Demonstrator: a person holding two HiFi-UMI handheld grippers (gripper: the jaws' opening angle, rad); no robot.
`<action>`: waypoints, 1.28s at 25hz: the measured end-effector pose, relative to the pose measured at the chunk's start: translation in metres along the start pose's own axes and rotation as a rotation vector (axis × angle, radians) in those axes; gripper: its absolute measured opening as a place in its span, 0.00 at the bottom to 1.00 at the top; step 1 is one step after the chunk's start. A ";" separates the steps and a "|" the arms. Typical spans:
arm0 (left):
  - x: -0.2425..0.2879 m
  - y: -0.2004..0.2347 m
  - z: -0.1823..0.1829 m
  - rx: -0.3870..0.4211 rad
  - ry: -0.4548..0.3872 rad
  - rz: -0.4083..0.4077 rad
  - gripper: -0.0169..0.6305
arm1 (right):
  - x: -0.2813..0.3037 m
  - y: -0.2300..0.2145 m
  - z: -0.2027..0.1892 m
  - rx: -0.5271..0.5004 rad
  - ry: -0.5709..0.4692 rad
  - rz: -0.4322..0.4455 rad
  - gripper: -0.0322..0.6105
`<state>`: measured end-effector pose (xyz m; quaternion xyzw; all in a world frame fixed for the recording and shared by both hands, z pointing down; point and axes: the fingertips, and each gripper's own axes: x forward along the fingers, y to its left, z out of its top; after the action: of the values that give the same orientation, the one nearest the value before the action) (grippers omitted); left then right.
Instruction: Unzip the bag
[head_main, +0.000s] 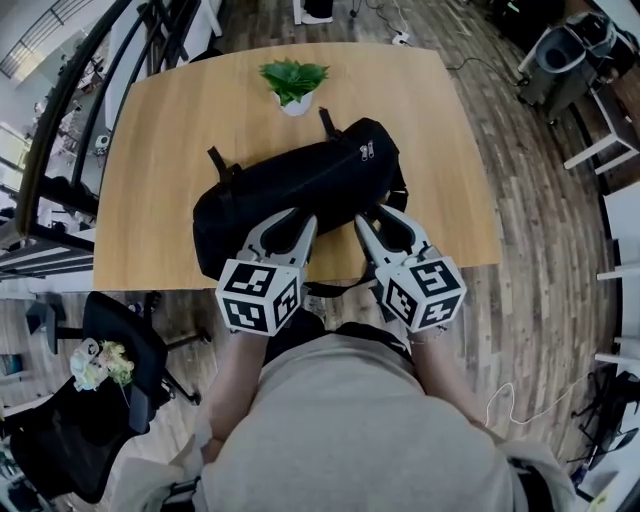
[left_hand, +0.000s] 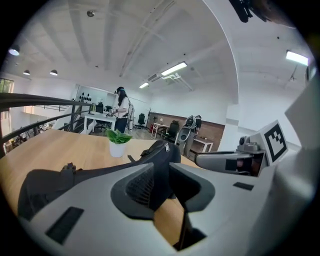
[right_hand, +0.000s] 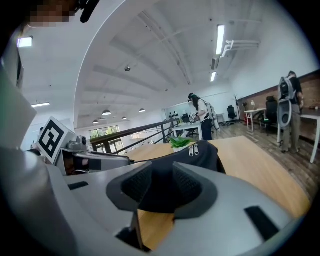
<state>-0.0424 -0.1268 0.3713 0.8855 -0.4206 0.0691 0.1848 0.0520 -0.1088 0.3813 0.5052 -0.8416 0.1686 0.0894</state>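
Left gripper & right gripper, jaws parted w/ nothing clasped, are held at the near side of the bag on the table; its zip is judged shut, pulls at bag's right end untouched, so all unzipping is left.

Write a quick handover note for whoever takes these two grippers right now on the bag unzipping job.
Left gripper: open, empty, at the near side of the black bag.
Right gripper: open, empty, beside it, also at the bag.
Bag lies on the wooden table, potted plant behind it; zipper pulls sit together on top near its right end.
Done: nothing, bag looks zipped.
To do: steady the bag, grip a pull, draw it along the zip.
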 end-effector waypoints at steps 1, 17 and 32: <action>0.004 0.004 0.003 0.008 0.004 -0.008 0.18 | 0.005 -0.002 0.002 0.001 0.001 -0.009 0.24; 0.038 0.005 0.015 0.061 0.051 -0.138 0.18 | 0.024 -0.036 0.010 0.059 -0.009 -0.137 0.25; 0.071 0.001 0.023 -0.012 0.047 -0.036 0.18 | 0.038 -0.085 0.033 0.049 0.013 -0.051 0.25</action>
<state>0.0013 -0.1876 0.3699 0.8900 -0.4005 0.0841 0.2012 0.1096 -0.1889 0.3792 0.5275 -0.8234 0.1900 0.0869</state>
